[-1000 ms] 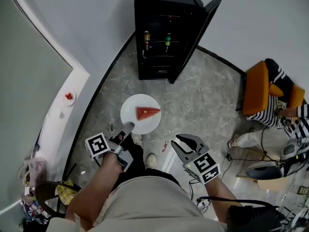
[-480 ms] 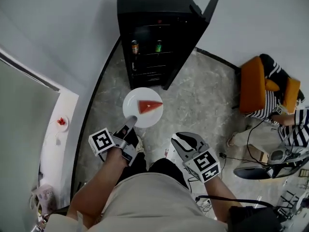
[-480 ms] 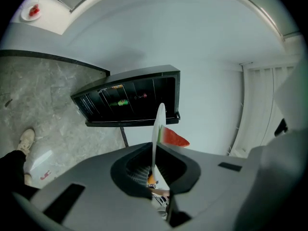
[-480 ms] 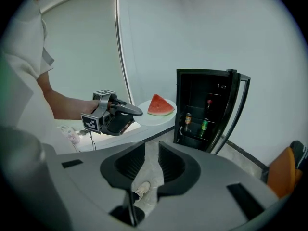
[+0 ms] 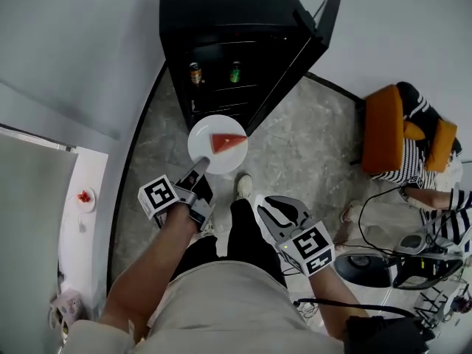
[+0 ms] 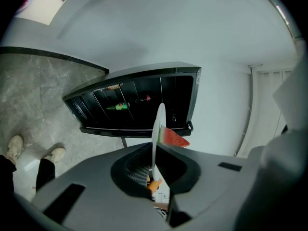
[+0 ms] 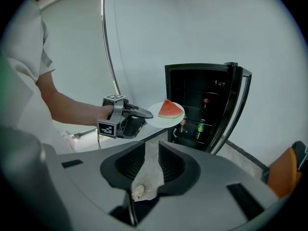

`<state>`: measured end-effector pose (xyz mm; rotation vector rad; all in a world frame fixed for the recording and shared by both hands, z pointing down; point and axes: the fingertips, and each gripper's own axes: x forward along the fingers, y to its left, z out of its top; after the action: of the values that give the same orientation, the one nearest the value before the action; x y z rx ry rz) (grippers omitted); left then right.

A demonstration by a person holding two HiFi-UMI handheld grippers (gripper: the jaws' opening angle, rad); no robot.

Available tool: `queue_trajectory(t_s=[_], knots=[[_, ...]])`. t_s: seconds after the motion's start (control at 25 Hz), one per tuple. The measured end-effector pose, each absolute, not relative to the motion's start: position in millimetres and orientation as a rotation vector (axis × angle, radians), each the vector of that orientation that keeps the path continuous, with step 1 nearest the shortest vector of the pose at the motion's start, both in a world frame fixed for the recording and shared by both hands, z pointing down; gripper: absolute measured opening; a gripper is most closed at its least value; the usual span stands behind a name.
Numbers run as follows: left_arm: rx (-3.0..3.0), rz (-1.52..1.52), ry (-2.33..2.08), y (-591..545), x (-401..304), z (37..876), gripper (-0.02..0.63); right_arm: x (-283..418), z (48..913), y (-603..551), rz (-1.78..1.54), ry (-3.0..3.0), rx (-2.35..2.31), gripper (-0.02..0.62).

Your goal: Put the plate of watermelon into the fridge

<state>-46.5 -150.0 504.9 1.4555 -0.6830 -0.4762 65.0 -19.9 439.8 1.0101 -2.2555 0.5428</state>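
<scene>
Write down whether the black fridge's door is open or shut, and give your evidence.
Open. The door stands swung out to one side, and bottles inside the fridge are in plain view.

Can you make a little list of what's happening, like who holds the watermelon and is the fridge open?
plate: white, rim pinched in left claw
watermelon: one red slice on the plate
fridge: black, door open, drinks inside
right claw: open, empty
plate in fridge yet: no, just in front of it

Fridge (image 5: 221, 21) open ahead; door (image 5: 296, 63) at right, two bottles (image 5: 195, 73) inside.
</scene>
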Motion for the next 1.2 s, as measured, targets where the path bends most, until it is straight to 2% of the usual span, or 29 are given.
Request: queue_trajectory(t_s=[0.6,1.2], knots=[[1.372,-0.588,-0.927,-341.2,18.0,583.9,0.021,163.6,470.6,-171.5,0.562,-2.286,0.794,0.095],[1.297,-0.600,-1.063,-450.6,39.6,650.5,0.023,219.3,501.0,-204.9,0.643,-2.244,0.713,0.095]])
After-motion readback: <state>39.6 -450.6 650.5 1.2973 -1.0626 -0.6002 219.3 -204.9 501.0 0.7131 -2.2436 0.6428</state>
